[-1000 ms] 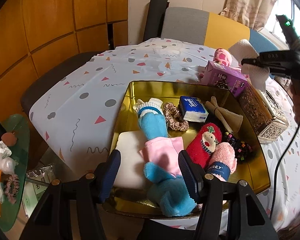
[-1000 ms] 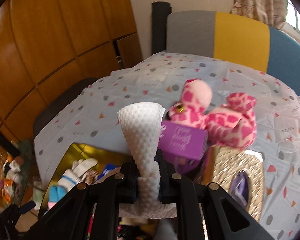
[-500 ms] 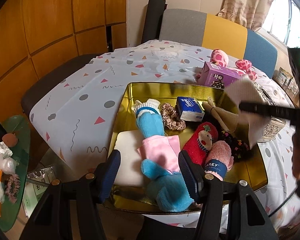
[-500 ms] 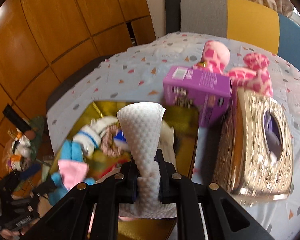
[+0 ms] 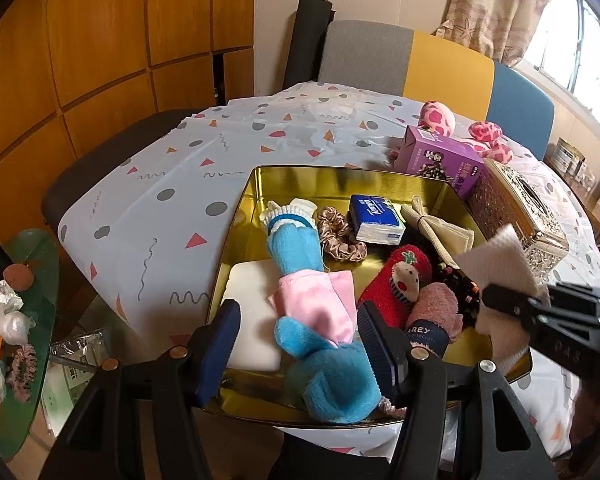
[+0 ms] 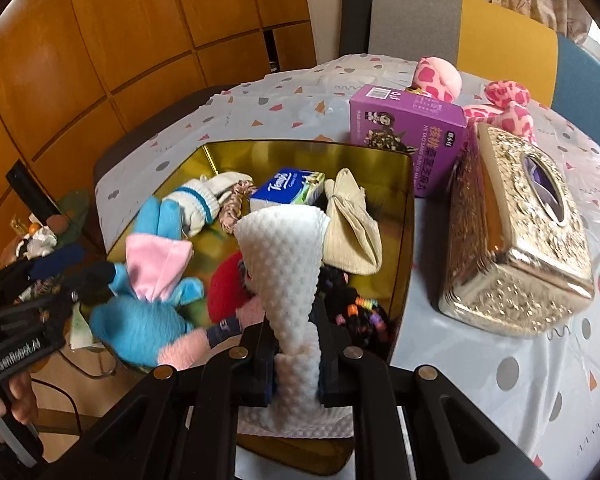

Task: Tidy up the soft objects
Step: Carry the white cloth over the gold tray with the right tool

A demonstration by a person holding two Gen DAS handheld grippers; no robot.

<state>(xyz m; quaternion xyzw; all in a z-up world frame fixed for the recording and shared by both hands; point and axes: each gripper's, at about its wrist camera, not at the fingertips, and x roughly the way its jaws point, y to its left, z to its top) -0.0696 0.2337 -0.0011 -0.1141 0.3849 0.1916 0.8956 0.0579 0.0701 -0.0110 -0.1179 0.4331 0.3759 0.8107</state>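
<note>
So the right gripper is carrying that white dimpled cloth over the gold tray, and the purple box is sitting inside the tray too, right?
Not quite. The right gripper does hold the white dimpled cloth over the gold tray, but the right wrist view shows the purple box standing outside it, on the tablecloth beyond the far rim.

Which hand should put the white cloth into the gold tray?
Right. Its gripper is already clamped on the white cloth above the gold tray; the left gripper holds nothing.
</note>
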